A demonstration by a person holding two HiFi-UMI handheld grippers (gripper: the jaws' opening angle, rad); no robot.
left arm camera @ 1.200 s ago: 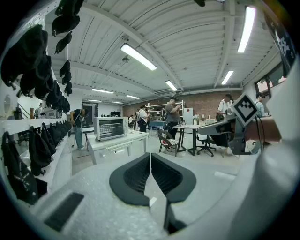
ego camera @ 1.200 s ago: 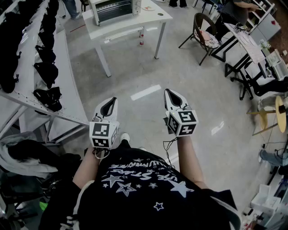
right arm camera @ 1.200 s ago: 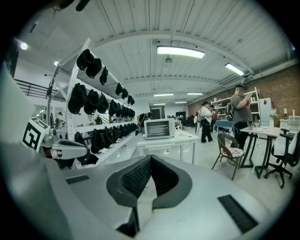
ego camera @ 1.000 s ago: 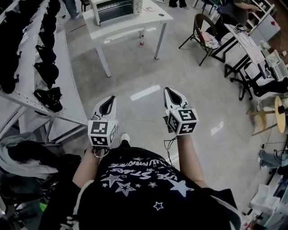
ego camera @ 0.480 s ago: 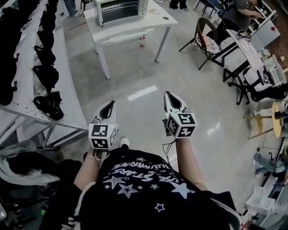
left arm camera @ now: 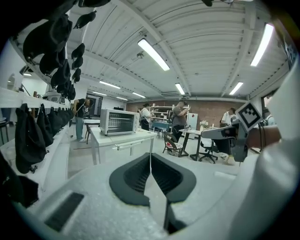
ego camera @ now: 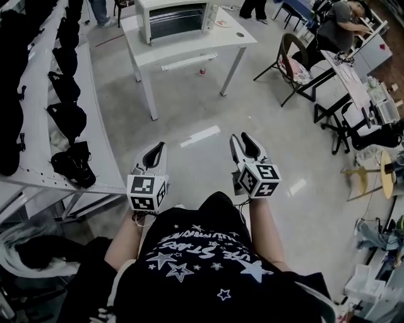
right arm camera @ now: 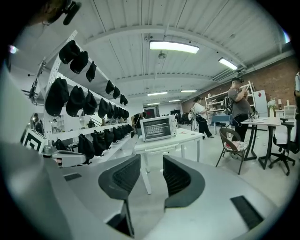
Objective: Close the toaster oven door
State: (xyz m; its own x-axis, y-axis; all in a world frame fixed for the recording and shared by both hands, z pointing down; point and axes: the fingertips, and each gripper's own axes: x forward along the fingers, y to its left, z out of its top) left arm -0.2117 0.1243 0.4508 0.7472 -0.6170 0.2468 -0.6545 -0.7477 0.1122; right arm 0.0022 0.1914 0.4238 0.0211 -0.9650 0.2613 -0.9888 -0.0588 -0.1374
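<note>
Above the grey floor (ego camera: 189, 104), left hand-held gripper (ego camera: 160, 146) sits together; right hand-held gripper (ego camera: 243, 137), just opening, holds nothing.

The oven (ego camera: 177, 19) sits on a white table (ego camera: 211, 45) ahead. Above the floor (ego camera: 189, 107), the left gripper (ego camera: 160, 146) is closed; the right gripper (ego camera: 243, 137) has just been opening, nothing between its jaws.

Wearing a black T-shirt (ego camera: 208, 258) showing white stars and lettering, white left claw (ego camera: 158, 146) and right claw (ego camera: 245, 136) carrying black-and-white marker cubes (ego camera: 147, 192)
</note>
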